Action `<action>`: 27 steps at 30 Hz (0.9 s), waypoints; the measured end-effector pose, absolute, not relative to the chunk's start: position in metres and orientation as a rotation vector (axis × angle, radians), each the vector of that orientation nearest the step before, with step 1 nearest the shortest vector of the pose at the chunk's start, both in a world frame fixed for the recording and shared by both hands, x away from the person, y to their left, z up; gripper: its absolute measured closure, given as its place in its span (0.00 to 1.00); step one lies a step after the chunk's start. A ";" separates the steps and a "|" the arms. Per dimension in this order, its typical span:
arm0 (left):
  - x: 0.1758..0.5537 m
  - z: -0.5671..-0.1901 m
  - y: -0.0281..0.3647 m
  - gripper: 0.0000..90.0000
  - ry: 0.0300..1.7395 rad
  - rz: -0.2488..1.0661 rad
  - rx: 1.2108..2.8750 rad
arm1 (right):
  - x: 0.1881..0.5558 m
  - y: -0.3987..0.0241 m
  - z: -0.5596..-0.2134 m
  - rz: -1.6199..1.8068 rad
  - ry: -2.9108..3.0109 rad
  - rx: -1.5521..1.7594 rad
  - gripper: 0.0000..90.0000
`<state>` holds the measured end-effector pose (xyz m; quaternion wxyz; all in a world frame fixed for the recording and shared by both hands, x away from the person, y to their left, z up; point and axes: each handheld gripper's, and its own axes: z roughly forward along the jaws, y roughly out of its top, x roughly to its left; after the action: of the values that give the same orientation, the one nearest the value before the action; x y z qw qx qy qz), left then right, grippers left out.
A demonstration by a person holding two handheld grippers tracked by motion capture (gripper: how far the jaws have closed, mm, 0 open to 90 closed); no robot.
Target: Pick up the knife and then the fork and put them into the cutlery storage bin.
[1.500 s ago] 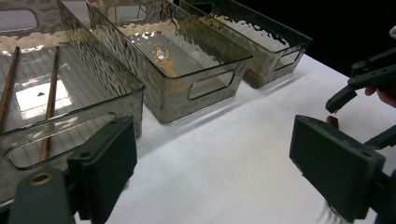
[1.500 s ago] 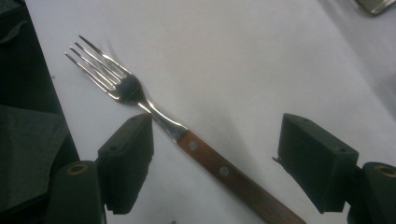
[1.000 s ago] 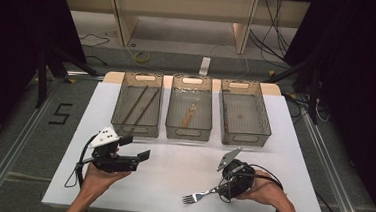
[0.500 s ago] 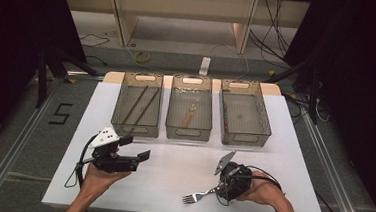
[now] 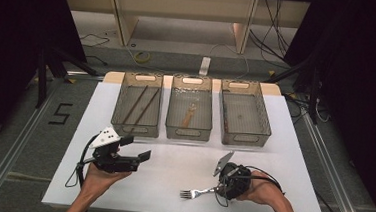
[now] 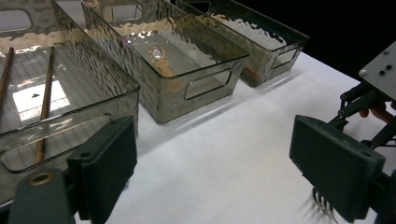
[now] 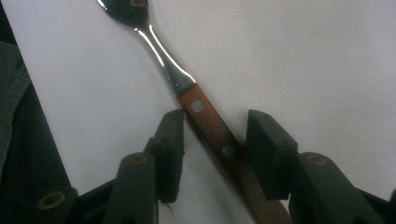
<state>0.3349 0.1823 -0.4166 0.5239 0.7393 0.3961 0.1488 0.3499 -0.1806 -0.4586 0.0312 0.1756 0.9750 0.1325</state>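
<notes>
Your right gripper point(image 7: 215, 140) has just been closing on the fork point(image 7: 205, 116), handle between the jaws, near right on the white table point(image 5: 171, 170). Left gripper point(image 5: 140, 150) hovers wide open, holding nothing. Dark room, grey floor point(image 5: 18, 139).

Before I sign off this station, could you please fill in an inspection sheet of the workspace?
Surface: white table, flat, no spills seen.
Job's things: fork with wooden handle lies on the table between the right gripper jaws, which have just been closing; pads not yet clamped.
Clutter: three clear bins in a row; left one holds two brown sticks, middle one a small brownish item, right one looks empty.
Grippers: left gripper open, holding nothing.
Cables: one trails from each gripper; more on the floor behind.
Surroundings: dark curtains, shelving behind, floor mark "5".
</notes>
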 end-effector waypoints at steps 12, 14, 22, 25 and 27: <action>0.335 -0.417 0.183 0.16 0.949 0.358 1.770 | 0.348 -0.180 -0.458 0.396 3.022 0.493 0.81; 0.335 -0.417 0.182 0.16 0.951 0.357 1.768 | 0.348 -0.180 -0.458 0.399 3.022 0.504 0.82; 0.335 -0.417 0.182 0.16 0.948 0.359 1.770 | 0.348 -0.180 -0.458 0.403 3.023 0.539 0.85; 0.335 -0.416 0.182 0.16 0.949 0.361 1.770 | 0.348 -0.180 -0.458 0.399 3.018 0.523 0.85; 0.335 -0.416 0.183 0.16 0.955 0.363 1.763 | 0.349 -0.181 -0.457 0.412 3.025 0.535 0.85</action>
<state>0.3349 0.1825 -0.4164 0.5244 0.7366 0.3992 0.1516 0.3488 -0.1811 -0.4572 0.0209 0.1727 0.9758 0.1328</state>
